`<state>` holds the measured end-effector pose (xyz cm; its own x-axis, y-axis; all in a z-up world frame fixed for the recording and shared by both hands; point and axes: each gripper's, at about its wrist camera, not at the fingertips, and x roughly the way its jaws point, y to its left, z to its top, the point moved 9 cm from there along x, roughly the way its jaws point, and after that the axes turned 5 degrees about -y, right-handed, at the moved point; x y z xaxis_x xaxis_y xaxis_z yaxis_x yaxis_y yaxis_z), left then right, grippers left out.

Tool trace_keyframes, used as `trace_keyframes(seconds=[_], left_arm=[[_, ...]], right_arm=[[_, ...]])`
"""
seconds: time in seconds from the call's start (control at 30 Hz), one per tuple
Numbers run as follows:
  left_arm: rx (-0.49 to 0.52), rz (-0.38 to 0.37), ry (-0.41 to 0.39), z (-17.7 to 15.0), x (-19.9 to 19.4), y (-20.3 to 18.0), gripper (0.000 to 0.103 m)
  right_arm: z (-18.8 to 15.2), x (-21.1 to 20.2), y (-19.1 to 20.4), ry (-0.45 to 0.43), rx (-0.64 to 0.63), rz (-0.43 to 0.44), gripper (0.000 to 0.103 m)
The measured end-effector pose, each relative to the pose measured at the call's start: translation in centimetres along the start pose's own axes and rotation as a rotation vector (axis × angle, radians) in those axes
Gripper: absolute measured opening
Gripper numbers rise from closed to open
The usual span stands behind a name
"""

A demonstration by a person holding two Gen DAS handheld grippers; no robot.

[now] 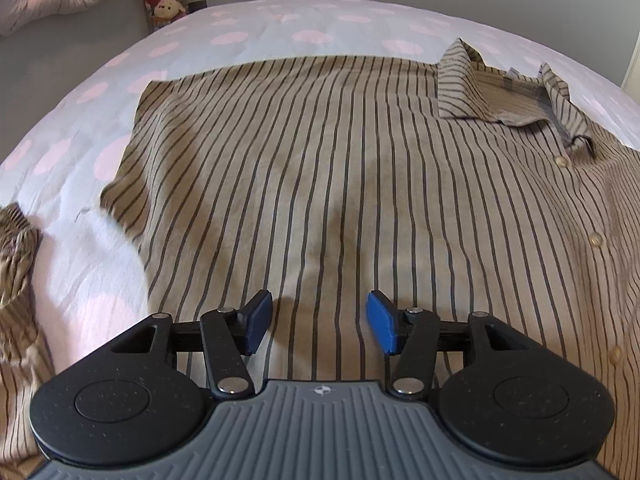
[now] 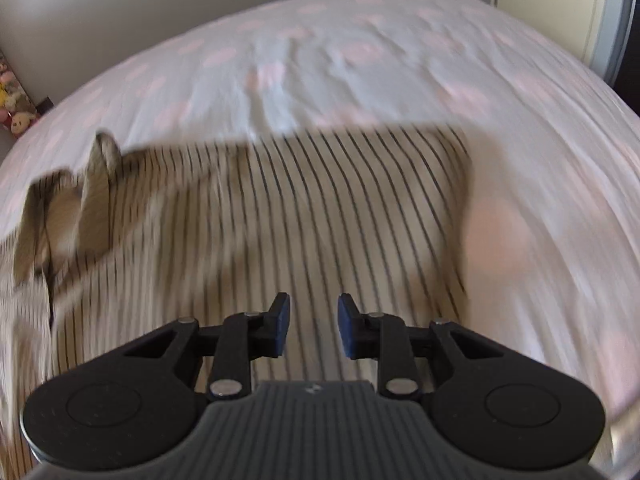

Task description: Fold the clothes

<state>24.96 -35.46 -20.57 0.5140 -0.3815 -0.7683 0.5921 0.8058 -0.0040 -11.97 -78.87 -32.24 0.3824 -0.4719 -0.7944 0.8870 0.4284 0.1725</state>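
Apparently early | shirt laid flat on bed, unfolded | left gripper parted, empty | right gripper narrowly parted, empty

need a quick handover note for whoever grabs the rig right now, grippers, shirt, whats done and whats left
Left gripper: open, nothing between the jaws, over the shirt's body.
Right gripper: open, empty; its view is blurred.
Striped shirt: spread on the dotted bedcover, buttons up, collar at the far side. One sleeve lies bunched at the left.
Done: shirt laid out.
Left: sleeves and body folds, apparently.
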Motion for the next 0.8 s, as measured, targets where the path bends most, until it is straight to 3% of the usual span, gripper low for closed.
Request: trace_keyframes(seconds=[0.13, 0.33, 0.57, 0.67, 0.8], left_arm=[[-0.049, 0.007, 0.043, -1.6, -2.4, 0.7, 0.051], [-0.032, 0.023, 0.03, -6.0, -7.5, -0.2, 0.051], [-0.008, 0.021, -0.05, -7.5, -12.7, -1.5, 0.05], [0.002, 0.013, -0.073, -8.3, -14.2, -2.2, 0.05], [0.04, 0.002, -0.072, -9.5, -15.1, -3.0, 0.051]], right_arm=[[-7.1, -4.6, -2.7, 0.047, 0.028, 0.023, 0.029], [-15.5, -10.5, -4.1, 0.145, -0.031, 0.121, 0.03], [-22.9, -13.8, -4.9, 0.211, -0.095, 0.194, 0.034], [-25.0, -13.7, -4.9, 0.26, -0.092, 0.239, 0.042], [-26.1, -13.4, -4.9, 0.278, -0.092, 0.253, 0.043]])
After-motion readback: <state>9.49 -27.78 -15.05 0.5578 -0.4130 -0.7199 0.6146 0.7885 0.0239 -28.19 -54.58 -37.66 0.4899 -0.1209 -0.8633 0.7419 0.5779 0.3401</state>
